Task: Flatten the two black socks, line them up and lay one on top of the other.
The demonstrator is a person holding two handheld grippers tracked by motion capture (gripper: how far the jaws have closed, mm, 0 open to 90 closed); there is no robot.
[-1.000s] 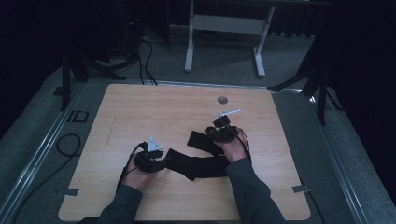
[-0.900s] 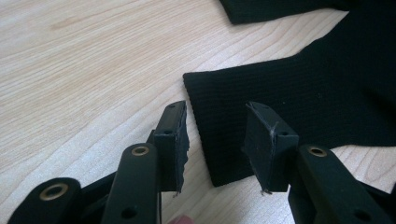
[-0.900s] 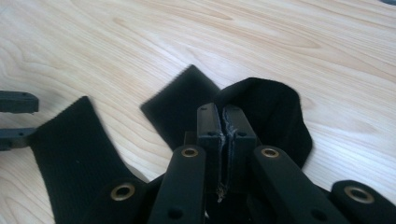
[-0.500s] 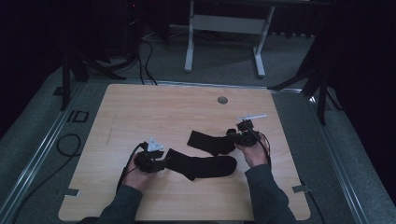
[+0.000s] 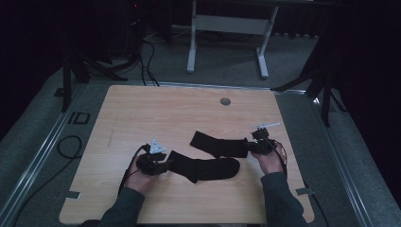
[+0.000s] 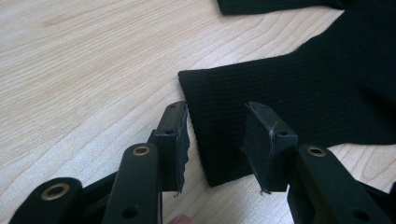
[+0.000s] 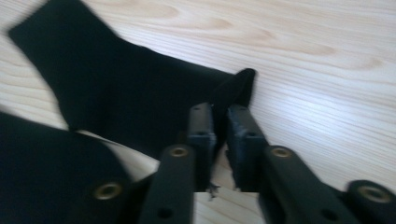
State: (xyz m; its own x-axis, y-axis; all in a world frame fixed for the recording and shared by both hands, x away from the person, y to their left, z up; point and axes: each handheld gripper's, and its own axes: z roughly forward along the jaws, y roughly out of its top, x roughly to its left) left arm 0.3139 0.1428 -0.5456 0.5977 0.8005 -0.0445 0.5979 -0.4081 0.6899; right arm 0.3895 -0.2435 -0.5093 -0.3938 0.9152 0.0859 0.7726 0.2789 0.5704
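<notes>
High view: two black socks lie mid-counter (image 5: 142,109), the near sock (image 5: 208,169) overlapping the far sock (image 5: 220,145). The left tool (image 5: 165,165) sits at the near sock's cuff, the right tool (image 5: 249,145) at the far sock's end, seemingly to pull them straight. Bare wood lies all round, with edges well apart.

Left tool view: jaws spread, the cuff (image 6: 219,135) lying between them unpinched.

Right tool view: jaws have just been opening, a narrow gap now, fabric (image 7: 140,102) just beyond, not pressed.

High view looks down from above; both gripper views skim close — all share the flat black fabric socks (image 5: 208,165) on the light wooden table (image 5: 156,109).
</notes>
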